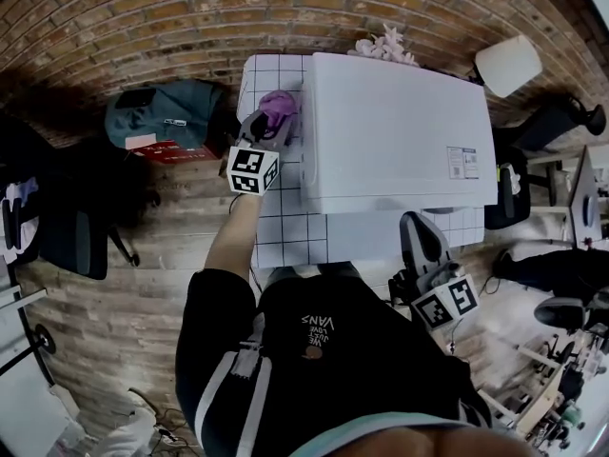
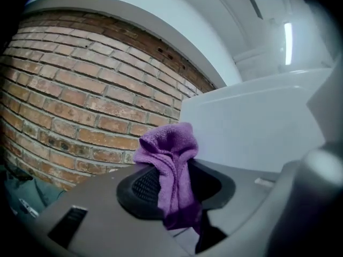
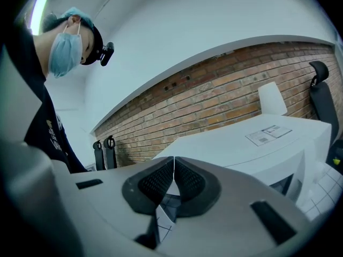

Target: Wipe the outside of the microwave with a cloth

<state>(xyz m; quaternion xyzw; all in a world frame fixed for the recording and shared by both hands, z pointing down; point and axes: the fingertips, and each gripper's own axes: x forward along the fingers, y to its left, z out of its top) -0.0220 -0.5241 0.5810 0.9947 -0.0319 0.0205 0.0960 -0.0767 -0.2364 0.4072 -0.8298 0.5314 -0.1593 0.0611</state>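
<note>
A white microwave stands on a small gridded white table. My left gripper is at the microwave's left side, shut on a purple cloth. In the left gripper view the purple cloth bunches out between the dark pads, close to the microwave's white side wall. My right gripper hovers near the table's front edge below the microwave, shut with nothing between its pads. The right gripper view shows the right gripper and the microwave's top with a label.
A brick wall runs behind the table. A dark bag lies on the wooden floor to the left. A white lamp shade and black chairs stand to the right. A pink object sits behind the microwave.
</note>
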